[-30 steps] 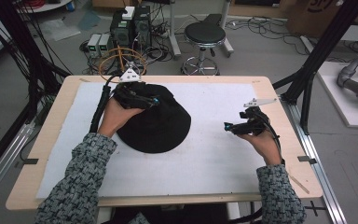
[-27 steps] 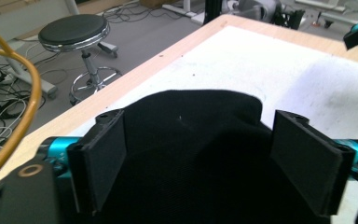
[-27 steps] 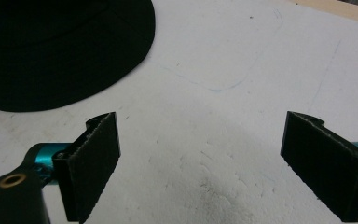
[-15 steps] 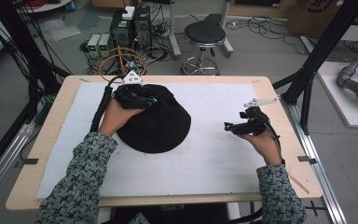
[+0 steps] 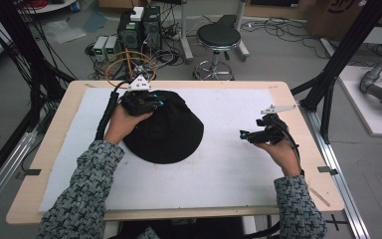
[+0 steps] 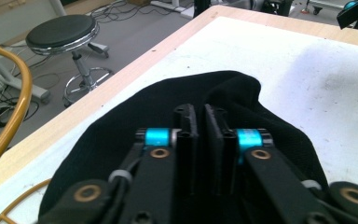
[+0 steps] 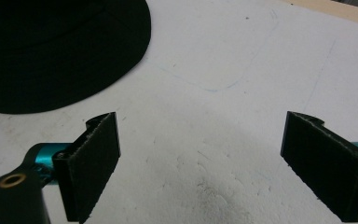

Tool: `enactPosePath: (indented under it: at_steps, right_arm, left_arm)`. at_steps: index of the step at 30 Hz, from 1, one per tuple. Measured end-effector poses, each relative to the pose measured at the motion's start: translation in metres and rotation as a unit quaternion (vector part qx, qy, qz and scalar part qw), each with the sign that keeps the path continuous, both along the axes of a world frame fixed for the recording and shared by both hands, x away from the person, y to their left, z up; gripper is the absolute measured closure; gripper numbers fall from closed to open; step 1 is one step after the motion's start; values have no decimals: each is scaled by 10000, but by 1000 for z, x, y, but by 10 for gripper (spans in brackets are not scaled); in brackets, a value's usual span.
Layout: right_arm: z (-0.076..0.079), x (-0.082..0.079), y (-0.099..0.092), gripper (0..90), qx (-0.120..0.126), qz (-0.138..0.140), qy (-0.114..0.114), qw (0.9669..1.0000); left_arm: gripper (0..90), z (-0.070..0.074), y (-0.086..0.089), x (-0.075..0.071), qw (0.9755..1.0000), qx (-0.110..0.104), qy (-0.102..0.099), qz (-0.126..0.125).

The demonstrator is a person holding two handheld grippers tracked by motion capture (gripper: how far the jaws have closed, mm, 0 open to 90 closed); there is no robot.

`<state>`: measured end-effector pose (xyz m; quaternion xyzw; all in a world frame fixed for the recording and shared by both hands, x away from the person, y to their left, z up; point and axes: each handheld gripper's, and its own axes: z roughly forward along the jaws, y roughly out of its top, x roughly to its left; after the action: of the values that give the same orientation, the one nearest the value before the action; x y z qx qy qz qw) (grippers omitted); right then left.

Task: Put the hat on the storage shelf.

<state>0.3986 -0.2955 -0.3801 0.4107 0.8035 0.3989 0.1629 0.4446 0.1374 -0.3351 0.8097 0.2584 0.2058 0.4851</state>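
Even, soft overhead light; white mat [image 5: 238, 164] bright, faint shadow under jaws at 6 o'clock; black hat [image 5: 171, 134] detail lost; near jaws slightly blurred

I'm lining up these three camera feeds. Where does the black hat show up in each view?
High view: black hat lies left of centre on the white mat, under the left gripper.
Left gripper view: it spreads across the lower centre, beneath the nearly closed jaws.
Right gripper view: its brim curves through the top-left corner.
Shared landmark: the white mat.
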Motion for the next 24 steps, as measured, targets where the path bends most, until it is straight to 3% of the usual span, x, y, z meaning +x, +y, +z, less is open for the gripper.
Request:
enactPosePath:
  at_steps: [11,16,24]
  right_arm:
    - [0,0,0,116,23,-4,-19,10000]
    - [1,0,-1,116,29,-24,-14,10000]
    - [2,-1,-3,116,65,-31,-39,10000]
  left_arm:
    - [871,13,-3,-4,9998,-110,-83,-147]
    - [872,28,-7,-8,9989,-299,-142,-340]
    - [873,51,-15,-11,9980,-317,-242,-486]
